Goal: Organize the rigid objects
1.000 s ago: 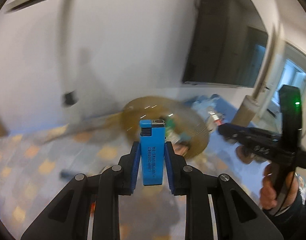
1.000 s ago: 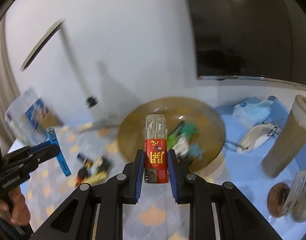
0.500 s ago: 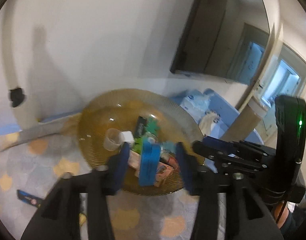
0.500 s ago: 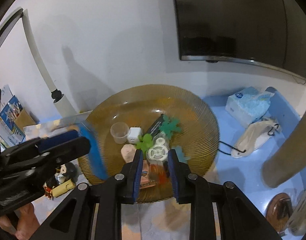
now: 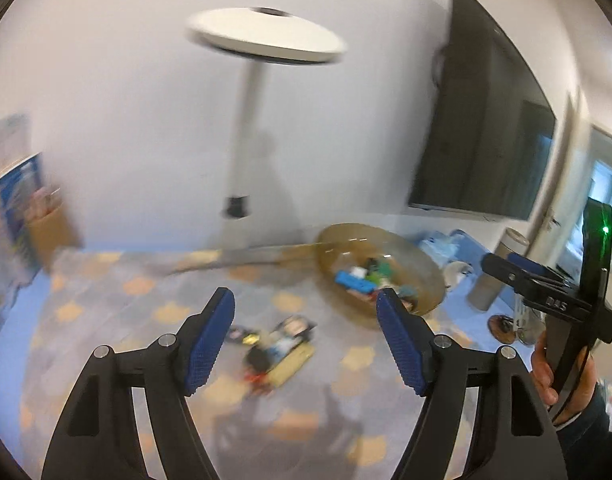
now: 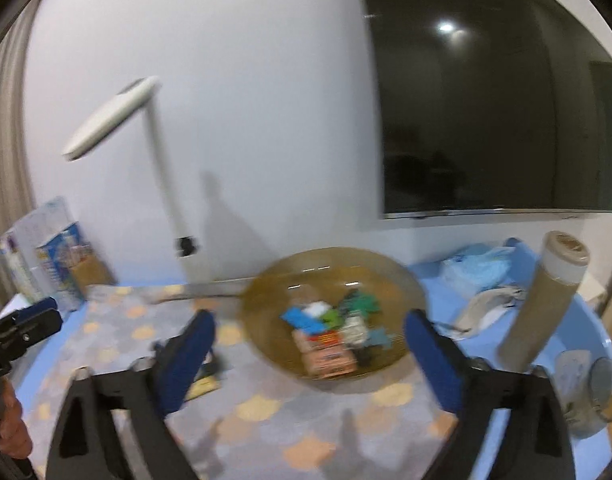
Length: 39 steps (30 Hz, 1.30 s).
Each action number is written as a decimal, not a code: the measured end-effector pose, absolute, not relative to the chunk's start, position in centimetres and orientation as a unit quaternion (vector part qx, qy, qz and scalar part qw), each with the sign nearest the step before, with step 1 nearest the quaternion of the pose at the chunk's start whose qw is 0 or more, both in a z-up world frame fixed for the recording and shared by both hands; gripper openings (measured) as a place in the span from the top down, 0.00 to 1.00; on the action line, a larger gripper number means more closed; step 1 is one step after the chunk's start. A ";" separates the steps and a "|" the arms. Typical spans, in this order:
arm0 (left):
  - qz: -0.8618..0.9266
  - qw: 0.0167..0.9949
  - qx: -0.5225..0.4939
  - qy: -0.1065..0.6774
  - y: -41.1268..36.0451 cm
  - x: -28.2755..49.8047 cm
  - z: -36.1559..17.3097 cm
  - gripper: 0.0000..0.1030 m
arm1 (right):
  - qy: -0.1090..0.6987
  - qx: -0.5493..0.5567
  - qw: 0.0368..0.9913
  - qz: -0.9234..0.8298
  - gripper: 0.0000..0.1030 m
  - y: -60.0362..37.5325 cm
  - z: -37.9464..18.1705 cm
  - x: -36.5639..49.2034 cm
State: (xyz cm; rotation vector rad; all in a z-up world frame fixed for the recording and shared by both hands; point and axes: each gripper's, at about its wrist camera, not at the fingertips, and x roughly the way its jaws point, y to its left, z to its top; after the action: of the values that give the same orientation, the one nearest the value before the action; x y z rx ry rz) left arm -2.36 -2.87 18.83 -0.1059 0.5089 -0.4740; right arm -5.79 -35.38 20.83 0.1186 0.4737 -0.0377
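Note:
An amber glass bowl (image 6: 394, 276) on the patterned mat holds several small objects, among them a blue lighter (image 6: 303, 317) and a red-labelled lighter (image 6: 326, 338). The same bowl (image 5: 430, 268) lies to the right in the left wrist view, with the blue lighter (image 5: 354, 280) inside. My left gripper (image 5: 306, 336) hangs over the mat, jaws opening, nothing between them. Below it lie a few loose items (image 5: 279, 346) on the mat. My right gripper (image 6: 308, 354) faces the bowl from the near side, jaws opening wide, nothing between the pads.
A white desk lamp (image 5: 261, 40) stands at the back wall. A black screen (image 6: 498, 92) hangs at the right. A cardboard tube (image 6: 546, 296), a tissue pack (image 6: 478, 270) and a cloth (image 6: 486, 304) lie right of the bowl. Boxes (image 6: 53, 260) stand at the far left.
Both grippers let go of their lighters, which now lie in the bowl, and pulled back from it with open jaws. The left one swung away to the left.

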 end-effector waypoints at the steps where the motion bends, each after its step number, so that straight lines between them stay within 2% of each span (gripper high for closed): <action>1: -0.220 0.940 -0.057 0.253 -1.8 -2.8 18.5 0.30 | 0.236 0.056 0.970 -0.011 0.02 -34.6 20.7 -5.9; 5: -0.179 0.937 -0.072 0.291 0.9 -2.6 14.7 0.28 | 0.271 0.017 0.962 0.012 0.00 -29.9 18.3 -5.5; 10: -0.139 0.917 -0.086 0.364 2.8 0.0 6.8 0.28 | 0.344 -0.013 0.937 0.052 0.00 -26.2 10.6 -3.7; 13: -0.136 0.910 -0.111 0.375 3.6 0.7 4.1 0.28 | 0.374 -0.037 0.925 0.052 0.00 -25.0 6.9 -3.0; 18: -0.122 0.901 -0.127 0.397 4.0 1.5 1.8 0.28 | 0.394 -0.053 0.916 0.052 0.00 -24.4 4.6 -2.4; 24: -0.130 0.892 -0.145 0.407 4.6 1.5 1.6 0.28 | 0.400 -0.096 0.911 0.036 0.00 -23.0 4.0 -2.1; 30: -0.144 0.888 -0.134 0.417 3.7 1.8 1.8 0.28 | 0.402 -0.092 0.910 0.041 0.01 -23.3 4.2 -1.8; 31: -0.155 0.882 -0.131 0.426 3.3 2.1 2.0 0.28 | 0.411 -0.084 0.907 0.050 0.07 -23.5 4.3 -1.6; 32: -0.166 0.879 -0.128 0.429 2.8 2.4 2.4 0.28 | 0.424 -0.067 0.901 0.063 0.19 -23.8 4.4 -1.3; 35: -0.205 0.878 -0.103 0.420 0.0 3.4 4.6 0.28 | 0.473 0.020 0.872 0.122 0.35 -25.3 5.2 0.9; 39: -0.245 0.864 -0.063 0.436 -4.4 7.4 5.3 0.29 | 0.474 0.018 0.871 0.126 0.37 -25.8 6.3 4.6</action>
State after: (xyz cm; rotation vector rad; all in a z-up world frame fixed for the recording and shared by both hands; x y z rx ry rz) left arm 7.39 -4.39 5.29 -0.1323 0.9147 -0.5128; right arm 4.61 -25.80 6.35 0.0368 0.9907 0.2643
